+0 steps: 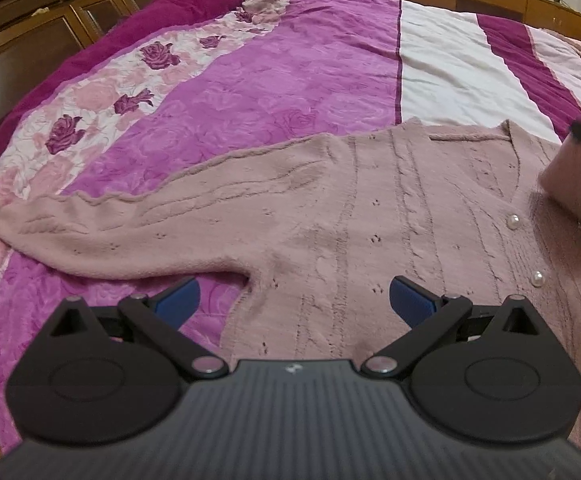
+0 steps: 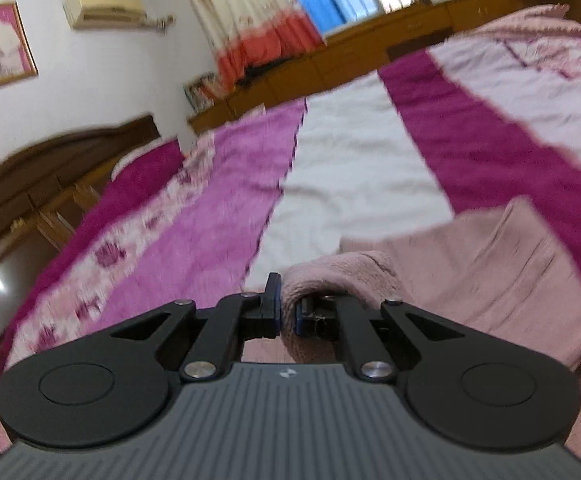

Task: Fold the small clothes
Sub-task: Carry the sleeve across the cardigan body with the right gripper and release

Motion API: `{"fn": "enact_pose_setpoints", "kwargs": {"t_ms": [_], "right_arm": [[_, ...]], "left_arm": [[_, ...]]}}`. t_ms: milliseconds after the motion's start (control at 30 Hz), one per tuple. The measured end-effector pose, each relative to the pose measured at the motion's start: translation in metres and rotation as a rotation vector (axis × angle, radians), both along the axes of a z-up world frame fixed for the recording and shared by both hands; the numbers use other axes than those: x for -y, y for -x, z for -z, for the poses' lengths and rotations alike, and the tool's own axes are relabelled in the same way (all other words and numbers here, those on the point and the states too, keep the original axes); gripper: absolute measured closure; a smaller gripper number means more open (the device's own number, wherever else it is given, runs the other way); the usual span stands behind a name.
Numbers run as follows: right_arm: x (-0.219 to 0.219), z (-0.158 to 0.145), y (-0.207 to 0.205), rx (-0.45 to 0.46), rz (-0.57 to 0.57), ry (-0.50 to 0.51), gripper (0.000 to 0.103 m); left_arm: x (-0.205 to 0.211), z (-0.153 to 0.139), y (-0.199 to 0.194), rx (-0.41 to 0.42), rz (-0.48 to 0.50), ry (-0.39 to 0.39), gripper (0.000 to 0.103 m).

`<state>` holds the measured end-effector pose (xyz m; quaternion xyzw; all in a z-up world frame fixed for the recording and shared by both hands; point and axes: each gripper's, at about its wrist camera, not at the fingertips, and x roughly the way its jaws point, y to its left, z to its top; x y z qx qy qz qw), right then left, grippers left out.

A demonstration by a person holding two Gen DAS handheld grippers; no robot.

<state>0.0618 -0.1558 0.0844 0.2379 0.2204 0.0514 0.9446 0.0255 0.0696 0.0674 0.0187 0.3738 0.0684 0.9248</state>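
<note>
I see the dusty pink knitted cardigan with pearl buttons [image 1: 370, 208] lying flat on the bed, on the purple and pink bedspread with a rose pattern [image 1: 258, 80]. One sleeve [image 1: 102, 236] stretches out to the left of the picture, over the flowered band of the bedspread. Two of the pearl buttons [image 1: 513, 222] show along the front opening, one above the other.

My left gripper [image 1: 292, 300] hangs over the lower part of the cardigan, near the place where the sleeve meets the body. Its jaws stand wide apart and there is nothing between them. The blue pads [image 1: 180, 300] do not touch the knit as far as I can tell.

My right gripper [image 2: 286, 312] has its jaws closed tight on a fold of the same pink cardigan [image 2: 330, 276]. The cloth bunches over the right pad and rises from the bed, and the rest of the garment [image 2: 490, 264] spreads out to the right, over the dark magenta stripe [image 2: 470, 140] of the bedspread. In the left wrist view I see this lifted part as a pink lump at the right edge, with a dark piece of the right gripper above it. The right wrist view is blurred, so small details there I cannot tell.
</note>
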Motion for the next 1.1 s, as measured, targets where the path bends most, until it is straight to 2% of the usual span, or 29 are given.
{"fn": "enact_pose_setpoints", "kwargs": {"t_ms": [200, 400, 467, 500, 567, 600, 667, 767, 933, 1100], "right_arm": [[-0.019, 0.048, -0.032, -0.099, -0.038, 0.017, 0.096], [-0.021, 0.070, -0.040, -0.161, -0.027, -0.042, 0.093], [-0.018, 0.074, -0.042, -0.172, -0.033, -0.080, 0.074], [-0.016, 0.075, -0.041, -0.169, -0.034, -0.098, 0.068], [-0.013, 0.074, -0.038, -0.158, -0.056, -0.135, 0.044], [-0.013, 0.073, -0.037, -0.155, -0.067, -0.152, 0.041], [-0.014, 0.067, -0.033, -0.156, -0.075, -0.163, 0.028], [-0.015, 0.061, -0.025, -0.174, -0.086, -0.176, 0.021], [-0.013, 0.056, -0.009, -0.240, -0.086, -0.145, 0.018], [-0.004, 0.047, 0.015, -0.252, -0.091, -0.105, 0.016]], "left_arm": [[-0.002, 0.002, -0.004, 0.003, -0.002, 0.021, 0.000], [0.000, 0.007, -0.009, -0.008, 0.011, 0.030, 0.000], [0.000, 0.008, -0.009, -0.013, 0.004, 0.045, 0.000], [0.000, 0.009, -0.009, -0.014, 0.002, 0.055, 0.000], [0.000, 0.010, -0.009, -0.019, 0.004, 0.065, 0.000], [0.001, 0.011, -0.009, -0.022, 0.007, 0.065, 0.000], [0.003, 0.013, -0.009, -0.029, 0.013, 0.057, 0.000], [0.004, 0.013, -0.008, -0.029, 0.018, 0.060, 0.000], [0.005, 0.014, -0.008, -0.029, 0.027, 0.061, 0.000], [0.007, 0.013, -0.006, -0.022, 0.041, 0.051, 0.000]]}}
